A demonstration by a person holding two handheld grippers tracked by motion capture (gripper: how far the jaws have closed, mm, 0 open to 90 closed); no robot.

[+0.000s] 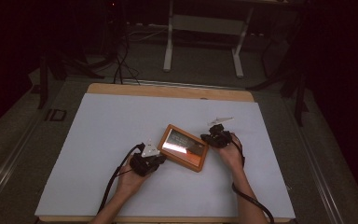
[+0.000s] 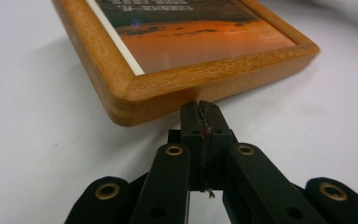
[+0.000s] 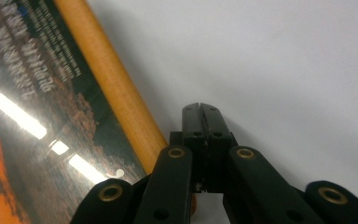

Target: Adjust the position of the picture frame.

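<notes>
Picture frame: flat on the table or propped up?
Flat. The picture frame lies glass-up on the white sheet; its wooden edge rests on the surface.

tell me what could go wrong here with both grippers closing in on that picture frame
The left gripper is shut with its tips at the wooden edge of the picture frame, so a push could skate the frame across the smooth white table cover instead of lifting it. The right gripper, also shut, sits beside the opposite edge; uneven pressure may spin the frame. Hard tips could scratch the glossy glass.
</notes>
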